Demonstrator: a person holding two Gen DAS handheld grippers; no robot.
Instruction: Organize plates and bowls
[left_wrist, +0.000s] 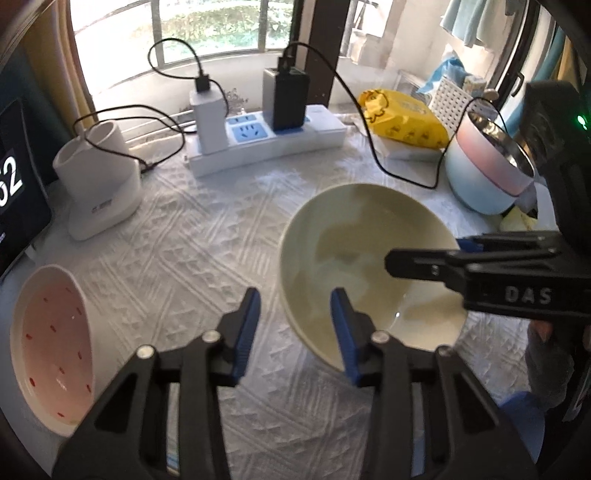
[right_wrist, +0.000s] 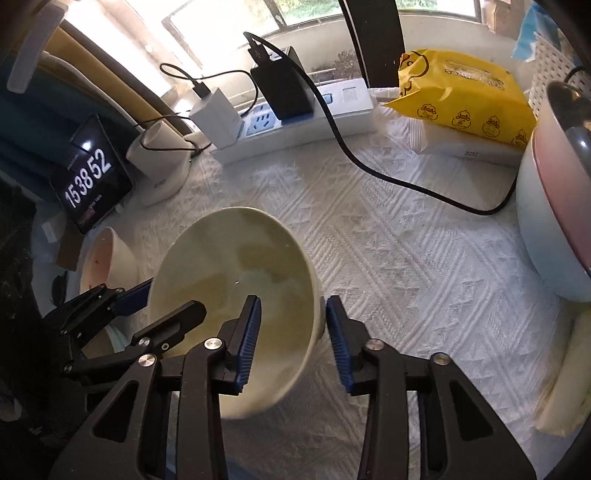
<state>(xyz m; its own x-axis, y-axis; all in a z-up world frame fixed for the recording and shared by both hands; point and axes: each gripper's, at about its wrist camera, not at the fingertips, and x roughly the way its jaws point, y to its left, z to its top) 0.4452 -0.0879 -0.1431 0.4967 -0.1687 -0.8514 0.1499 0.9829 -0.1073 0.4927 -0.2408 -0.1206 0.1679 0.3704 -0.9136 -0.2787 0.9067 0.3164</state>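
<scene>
The rim should be seated fully between the pads on both sides before any lift, so the bowl stays level. The left gripper (left_wrist: 295, 325) is set partly parted astride the near rim of the pale green glazed ceramic bowl (left_wrist: 354, 251); no pinch is seen. The right gripper (right_wrist: 293, 332) straddles the opposite rim, likewise unclenched. The bowl is tilted over the white quilted counter (left_wrist: 192, 251). Left of it sits a white, pink-lined, red-flecked bowl (left_wrist: 51, 347).
</scene>
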